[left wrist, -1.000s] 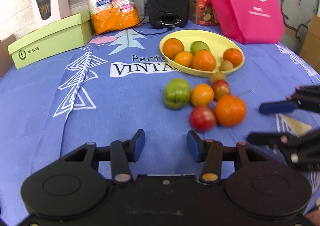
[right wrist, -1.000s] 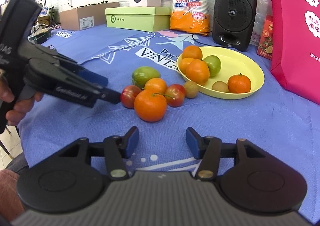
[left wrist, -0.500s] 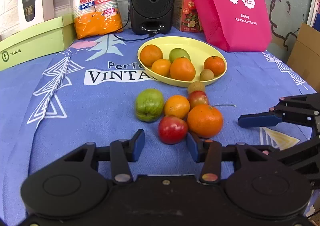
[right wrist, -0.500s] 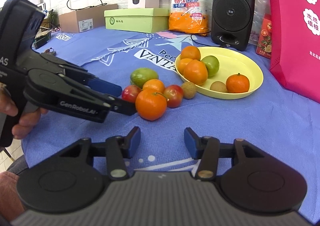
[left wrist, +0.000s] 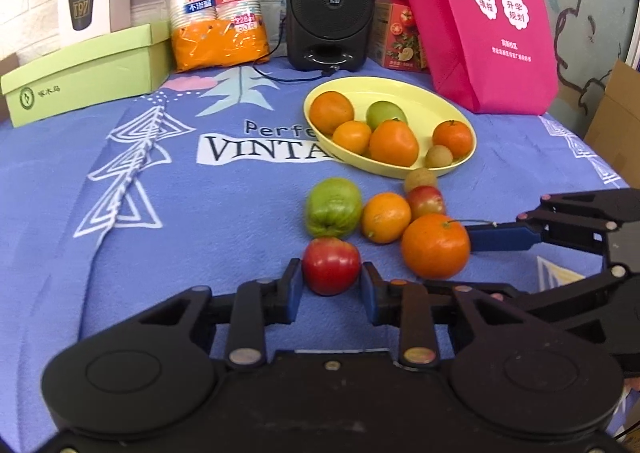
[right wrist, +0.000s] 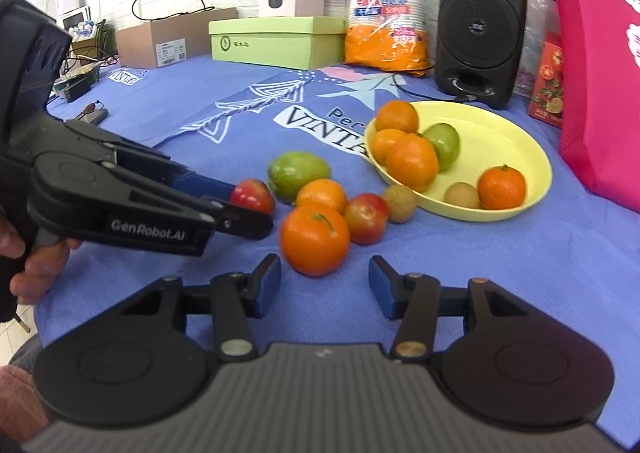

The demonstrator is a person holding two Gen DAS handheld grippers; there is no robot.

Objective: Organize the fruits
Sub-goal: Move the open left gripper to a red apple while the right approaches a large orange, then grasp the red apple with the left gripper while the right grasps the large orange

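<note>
Change: left gripper (left wrist: 331,287) jaws just closed in, now clamped on red apple (left wrist: 331,265); a second ago bare cloth between them, fruit farther ahead.
Red apple: round, glossy, red with yellowish patches; resting on blue tablecloth (left wrist: 200,221), nearest piece of the loose cluster, well short of the table's front edge.
Neighbours: green fruit (left wrist: 333,207) just behind; large orange (left wrist: 435,245) just right.
Yellow plate (left wrist: 420,99): beyond the cluster, toward the far edge, holding oranges.
Right gripper (right wrist: 324,280): fingers parted, gripping nothing, large orange just ahead of the gap.
Pose: both tilted down toward the cloth; hand (right wrist: 28,257) gripping left handle.
</note>
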